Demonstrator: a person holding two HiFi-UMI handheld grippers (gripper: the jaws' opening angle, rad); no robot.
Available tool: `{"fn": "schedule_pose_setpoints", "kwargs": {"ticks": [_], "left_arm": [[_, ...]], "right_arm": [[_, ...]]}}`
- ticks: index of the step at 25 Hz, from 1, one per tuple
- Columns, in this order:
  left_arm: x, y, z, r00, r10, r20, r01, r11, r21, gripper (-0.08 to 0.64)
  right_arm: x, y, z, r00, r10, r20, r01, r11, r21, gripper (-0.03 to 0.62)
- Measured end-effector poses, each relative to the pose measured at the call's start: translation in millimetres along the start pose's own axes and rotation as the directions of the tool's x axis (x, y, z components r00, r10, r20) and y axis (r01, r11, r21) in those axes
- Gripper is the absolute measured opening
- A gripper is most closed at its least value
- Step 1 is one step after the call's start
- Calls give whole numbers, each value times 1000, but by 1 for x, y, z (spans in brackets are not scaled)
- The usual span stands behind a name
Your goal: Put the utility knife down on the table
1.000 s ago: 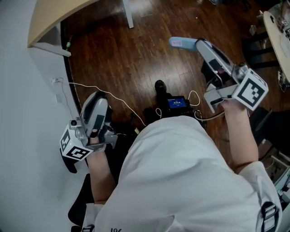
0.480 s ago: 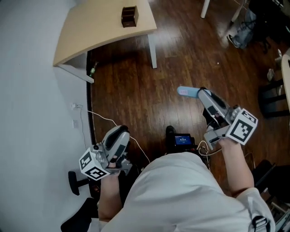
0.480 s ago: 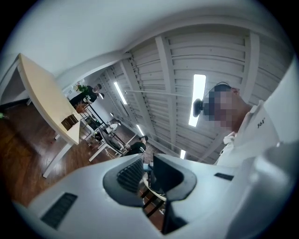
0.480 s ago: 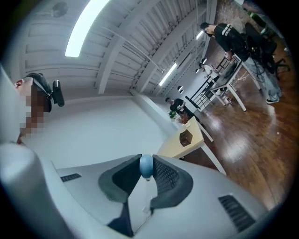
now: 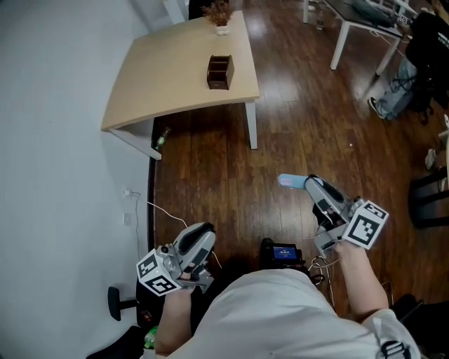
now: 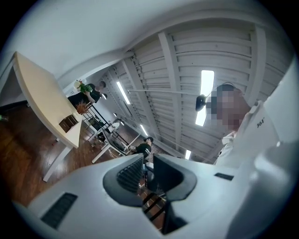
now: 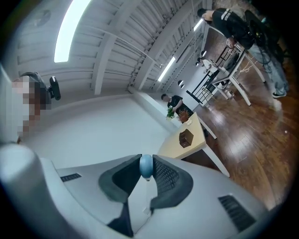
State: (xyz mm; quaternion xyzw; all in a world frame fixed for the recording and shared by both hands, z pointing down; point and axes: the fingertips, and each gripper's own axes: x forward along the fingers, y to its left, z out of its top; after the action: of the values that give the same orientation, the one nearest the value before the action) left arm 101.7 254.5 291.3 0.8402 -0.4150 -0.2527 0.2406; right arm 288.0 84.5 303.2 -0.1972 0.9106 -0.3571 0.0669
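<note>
My right gripper [image 5: 309,184] is shut on a light-blue utility knife [image 5: 289,181], held out level over the dark wood floor, its blue end sticking past the jaws to the left. In the right gripper view the knife's rounded tip [image 7: 146,166] sits pinched between the ribbed pads. The beige table [image 5: 175,70] stands ahead at the upper left, well away from both grippers. My left gripper [image 5: 203,233] hangs low at the left near the white wall. Its jaws [image 6: 148,170] stand a narrow gap apart with nothing between them.
A brown wooden box [image 5: 219,71] and a small potted plant [image 5: 222,14] stand on the table. A white cable [image 5: 168,210] runs along the floor by the wall. Another white table [image 5: 365,21] and a bag [image 5: 400,95] are at the upper right.
The view has swung forward and the beige table with its box has come fully into sight. Both grippers have dropped lower in the frame. The knife stays in the right gripper.
</note>
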Motion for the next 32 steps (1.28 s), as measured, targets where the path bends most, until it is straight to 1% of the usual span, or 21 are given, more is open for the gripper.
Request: {"fn": "schedule_pose_setpoints", "kwargs": {"ticks": [2,3,6,9,11,13,19,24,27,32], "left_arm": [[31,25,5,1000,23,-11,-23,1000,-5,64],[38,33,7,1000,24,-13,-24,1000,-4,64],[45,55,16,1000,9,-12,-9,1000,-7,64],[68,102,40,1000,11,-21,-11,1000,-23,64],[75,129,56,1000,2,-25,-3,999,-32,64],[70,149,71,1000,-10,-30,9,999,-38,64],[41,196,129,999,-31,-36,29,999,-33,64],[14,228,176,999,-41,-29,40,999,-23,64],[3,249,192,998,-47,-29,46,999,-25,64],[-5,277,207,998,-53,-31,51,998,-40,64]], "right_arm": [[19,-34,15,1000,6,-15,-5,999,34,72],[25,-42,17,1000,8,-17,-7,999,43,72],[45,-51,18,1000,-1,-26,2,999,36,72],[92,-75,33,999,-13,-42,15,999,42,72],[121,-84,38,999,-24,-40,26,998,49,72],[144,-82,37,999,-37,-37,39,998,50,72],[214,-54,33,998,-52,-22,53,998,34,72],[269,-29,30,999,-47,-20,47,999,6,72],[294,-25,26,998,-68,-16,68,998,2,72],[321,-30,20,995,-98,-20,98,995,8,72]]}}
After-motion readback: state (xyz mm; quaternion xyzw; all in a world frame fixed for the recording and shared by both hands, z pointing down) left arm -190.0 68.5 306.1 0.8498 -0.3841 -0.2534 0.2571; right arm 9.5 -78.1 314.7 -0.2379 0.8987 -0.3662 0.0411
